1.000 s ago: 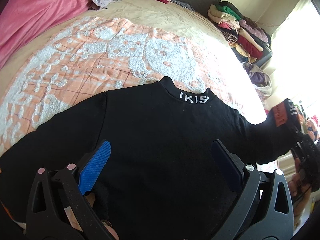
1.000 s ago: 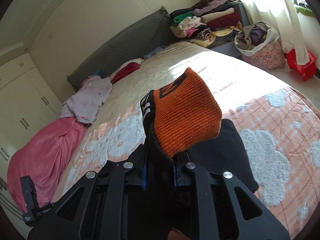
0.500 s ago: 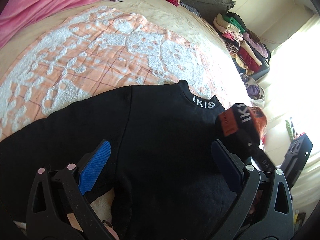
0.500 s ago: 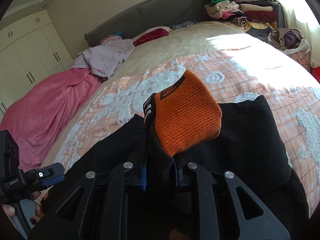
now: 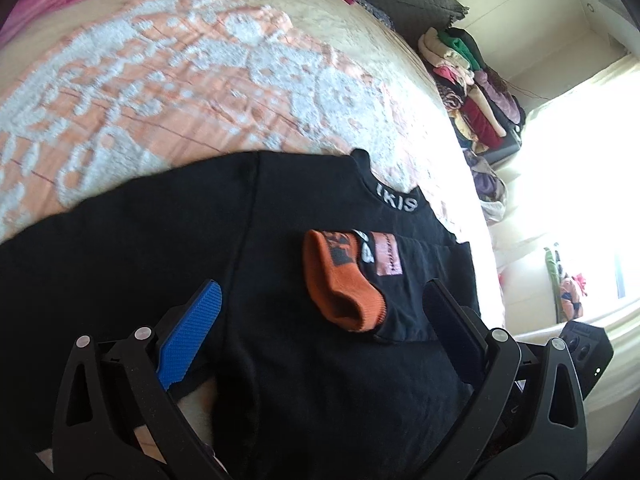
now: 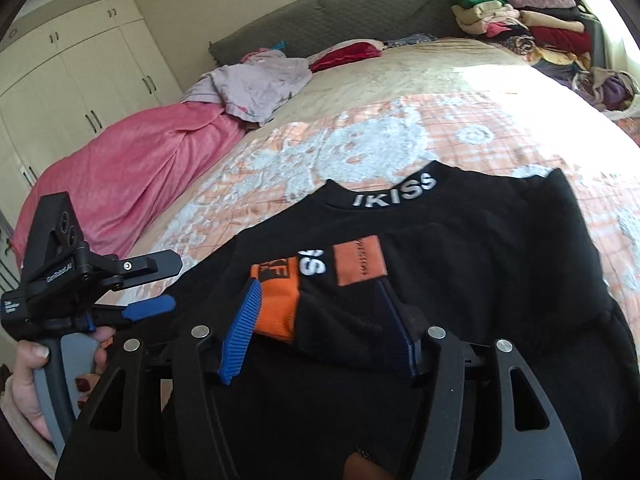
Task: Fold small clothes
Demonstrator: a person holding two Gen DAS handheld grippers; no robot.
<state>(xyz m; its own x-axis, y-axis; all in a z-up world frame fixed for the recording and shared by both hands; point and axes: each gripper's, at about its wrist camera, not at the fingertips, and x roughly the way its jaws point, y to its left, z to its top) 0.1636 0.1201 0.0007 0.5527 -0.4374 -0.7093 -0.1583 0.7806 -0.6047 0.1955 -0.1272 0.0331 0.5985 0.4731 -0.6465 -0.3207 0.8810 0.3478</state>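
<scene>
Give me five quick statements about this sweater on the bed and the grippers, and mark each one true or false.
1. The black sweater lies on the orange patterned blanket. True.
2. Its orange cuff hangs off the bed. False: it lies folded across the sweater's chest.
3. The right gripper is clamped on the cuff. False: its jaws have just opened, cuff between them.
4. The collar reads IKISS. True.
5. The left gripper is open. True.

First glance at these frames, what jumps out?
The orange cuff of a sleeve folded across the chest of the black IKISS sweatshirt, which lies flat on the peach-and-white bedspread. The right gripper has just been opening; its blue fingers now straddle the cuff without pinching it. A pink blanket lies bunched along the bed's left edge.
</scene>
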